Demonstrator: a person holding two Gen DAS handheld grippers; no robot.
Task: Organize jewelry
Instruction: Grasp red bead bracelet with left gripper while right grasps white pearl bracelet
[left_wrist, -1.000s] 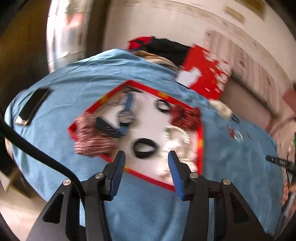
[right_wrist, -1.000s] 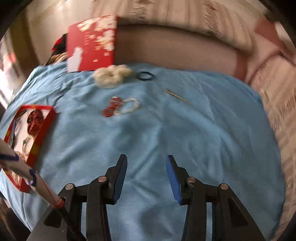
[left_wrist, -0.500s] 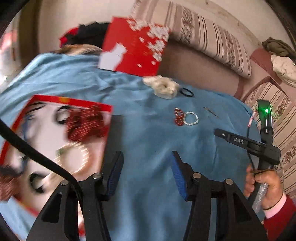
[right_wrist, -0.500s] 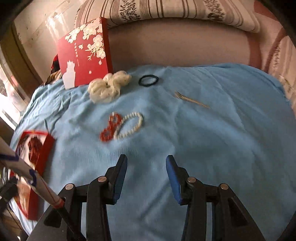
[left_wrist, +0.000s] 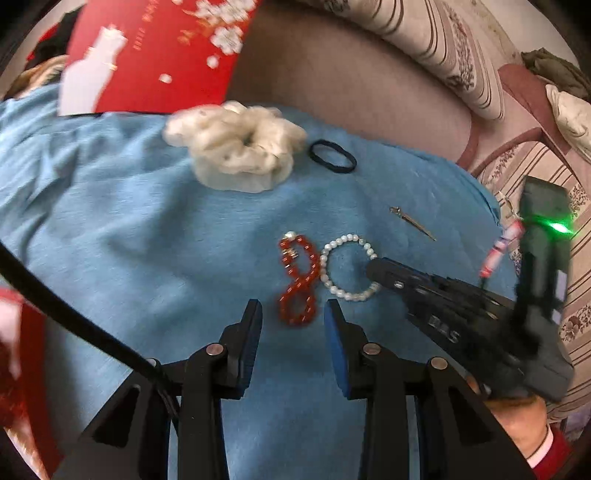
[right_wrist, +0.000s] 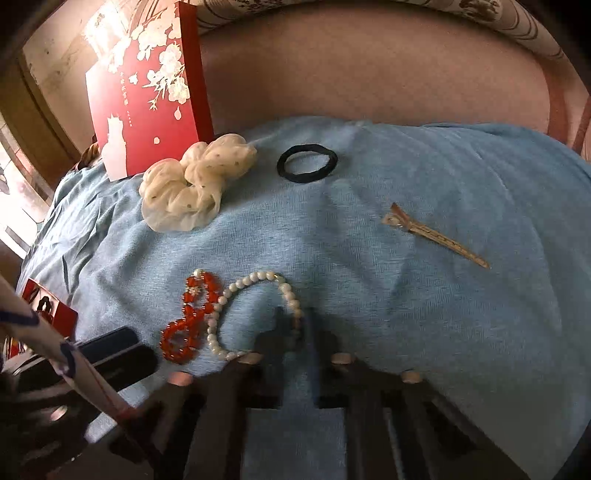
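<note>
Left fingers: the blue-padded fingers of the left gripper stand parted with nothing between them — they hover just short of the red bead bracelet.
Right fingers: the right gripper is motion-blurred in its own view; its dark tips sit at the near-right arc of the white pearl bracelet, and I cannot tell how far apart they are or whether they have hold of it.
Red bead bracelet: twisted into a figure-eight on the light blue cloth, touching the pearl bracelet's left side.
White pearl bracelet: an open ring flat on the cloth, its right edge under the right gripper's nose in the left view.
Cream fabric scrunchie: farther back on the cloth, beside the black elastic hair tie.
Gold metal hair clip: alone, off to the right, well apart from the bracelets.
Red flat tray: at the cloth's left edge — only a corner shows, with dark and red items inside too small to identify.
Red box lid with white blossoms: standing upright behind the scrunchie.
</note>
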